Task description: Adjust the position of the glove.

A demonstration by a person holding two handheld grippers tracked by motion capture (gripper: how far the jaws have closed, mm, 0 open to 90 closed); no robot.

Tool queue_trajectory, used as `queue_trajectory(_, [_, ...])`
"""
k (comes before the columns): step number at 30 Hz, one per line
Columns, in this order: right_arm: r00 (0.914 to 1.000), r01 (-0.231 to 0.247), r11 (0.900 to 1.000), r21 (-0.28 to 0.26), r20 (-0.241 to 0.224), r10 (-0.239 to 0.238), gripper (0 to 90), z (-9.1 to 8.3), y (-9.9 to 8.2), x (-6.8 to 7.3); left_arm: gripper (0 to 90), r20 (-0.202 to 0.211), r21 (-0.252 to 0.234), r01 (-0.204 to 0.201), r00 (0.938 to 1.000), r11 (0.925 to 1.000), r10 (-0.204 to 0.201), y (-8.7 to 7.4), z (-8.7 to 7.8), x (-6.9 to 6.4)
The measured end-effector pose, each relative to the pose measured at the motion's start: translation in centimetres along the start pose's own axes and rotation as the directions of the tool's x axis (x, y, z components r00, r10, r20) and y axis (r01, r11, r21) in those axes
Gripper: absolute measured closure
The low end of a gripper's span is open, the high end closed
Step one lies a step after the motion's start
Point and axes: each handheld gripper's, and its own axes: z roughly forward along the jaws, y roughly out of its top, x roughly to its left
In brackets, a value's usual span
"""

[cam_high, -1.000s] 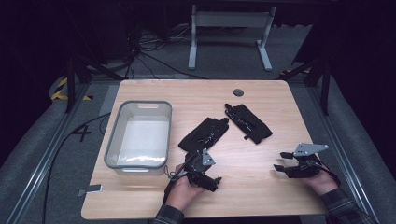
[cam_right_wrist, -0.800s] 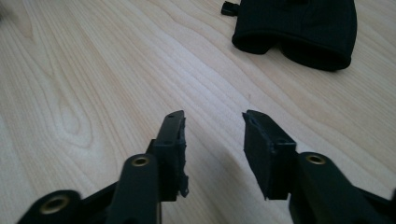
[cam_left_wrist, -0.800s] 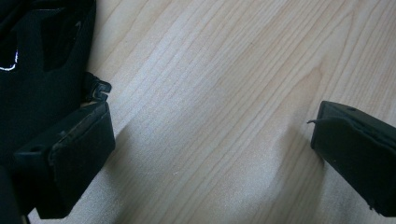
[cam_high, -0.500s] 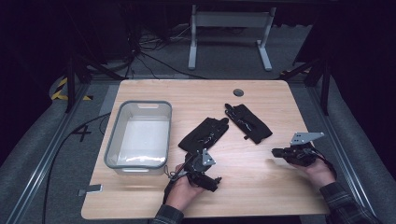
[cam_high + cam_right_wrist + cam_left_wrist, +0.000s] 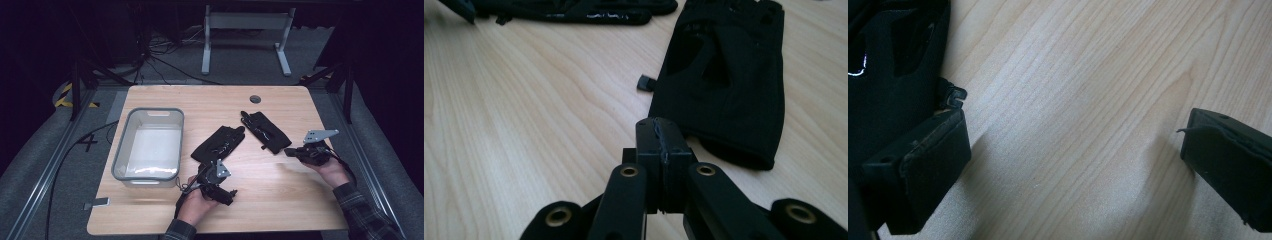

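Right hand-held gripper nearer glove, beyond tub

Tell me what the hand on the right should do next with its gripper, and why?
Probably open the jaws first. The right gripper has just closed its jaws, pressed together with nothing between them, just short of the nearer black glove. Shut jaws cannot take the cuff. Opened, they could slide forward onto it, perhaps to carry it to the clear bin.

Table brightly lit, dark surroundings, soft close-ups, mild glare
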Motion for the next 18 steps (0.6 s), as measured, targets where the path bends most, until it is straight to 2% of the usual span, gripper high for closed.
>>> queue_trajectory(10, [1.0, 0.0, 0.9999, -0.014, 0.008, 0.0, 89.8, 1.3, 1.5, -1.0, 0.0, 0.0, 0.0, 0.0, 1.0, 1.0, 0.0, 0.0, 0.0, 0.0])
queue_trajectory(18, [1.0, -0.002, 0.9999, 0.011, 0.005, 0.002, 89.8, 3.3, 1.8, -1.8, 0.0, 0.0, 0.0, 0.0, 1.0, 1.0, 0.0, 0.0, 0.0, 0.0])
